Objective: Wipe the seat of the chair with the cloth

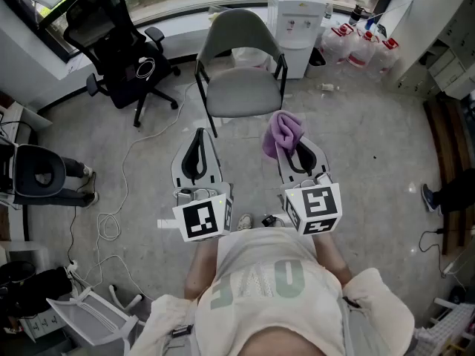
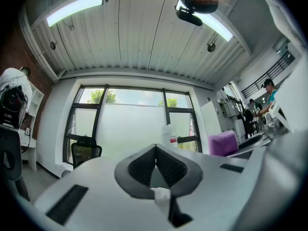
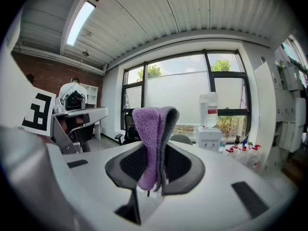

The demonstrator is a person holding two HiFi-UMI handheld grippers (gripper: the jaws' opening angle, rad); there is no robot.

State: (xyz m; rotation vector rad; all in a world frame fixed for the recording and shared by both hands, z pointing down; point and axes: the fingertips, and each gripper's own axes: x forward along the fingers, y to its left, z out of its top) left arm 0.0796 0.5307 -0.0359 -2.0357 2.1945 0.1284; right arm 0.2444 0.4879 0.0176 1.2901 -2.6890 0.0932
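A grey shell chair (image 1: pixel 241 87) on black legs stands ahead of me in the head view, its seat bare. My right gripper (image 1: pixel 286 144) is shut on a purple cloth (image 1: pixel 282 133), which sticks up past the fingertips just short of the seat's front edge. In the right gripper view the cloth (image 3: pixel 153 138) hangs folded between the jaws, and the chair's back (image 3: pixel 182 138) peeks over them. My left gripper (image 1: pixel 199 138) is shut with nothing in it, level with the right one, left of the cloth. Its jaws meet in the left gripper view (image 2: pixel 156 150).
A black office chair (image 1: pixel 119 47) stands at the back left. A white water dispenser (image 1: pixel 295 24) and several water jugs (image 1: pixel 360 44) stand behind the grey chair. Cables (image 1: pixel 111 221) trail over the floor at left. Another seat (image 1: pixel 37 173) is at the far left.
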